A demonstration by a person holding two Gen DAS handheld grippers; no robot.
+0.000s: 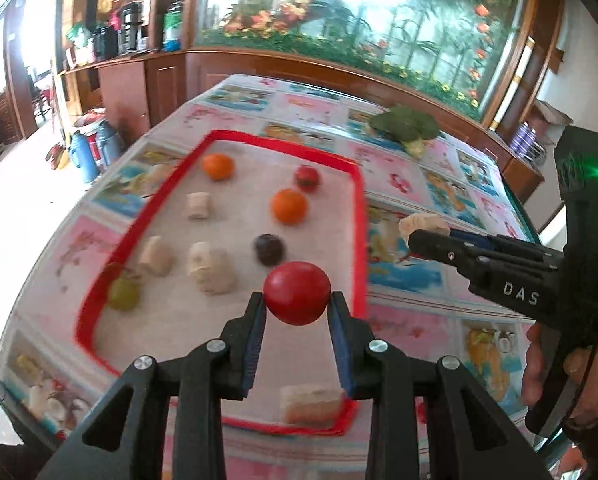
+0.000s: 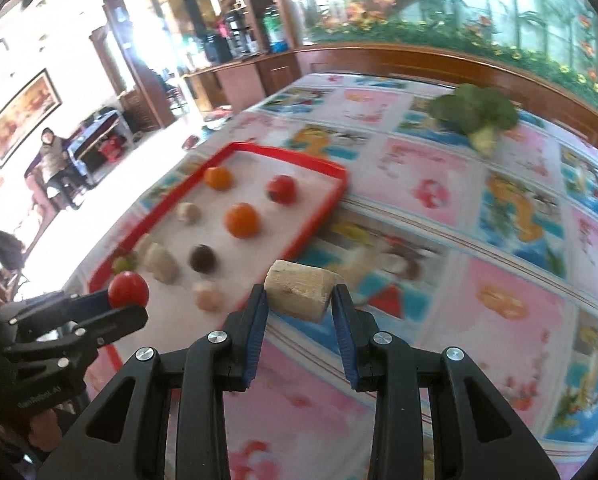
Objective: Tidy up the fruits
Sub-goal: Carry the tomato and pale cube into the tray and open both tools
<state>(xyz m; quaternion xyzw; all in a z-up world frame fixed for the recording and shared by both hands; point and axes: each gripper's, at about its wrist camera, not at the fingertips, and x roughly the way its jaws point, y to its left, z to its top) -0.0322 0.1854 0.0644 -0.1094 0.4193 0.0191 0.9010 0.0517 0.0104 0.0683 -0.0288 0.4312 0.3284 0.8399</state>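
Daylight was bright, blowing out the floor (image 1: 15, 200) and windows at the left in both views. Motion blur smeared the tray (image 1: 359, 240), fruit and tabletop (image 2: 439, 220) print, while each claw stayed sharp. Fisheye bending curved the edges, with dark corners.

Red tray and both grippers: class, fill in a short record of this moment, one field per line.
left gripper: shut on a red tomato
right gripper: shut on a pale banana piece
red tray: on the patterned tablecloth
oranges in tray: two
dark round fruit in tray: one
outside tray: broccoli at the far side
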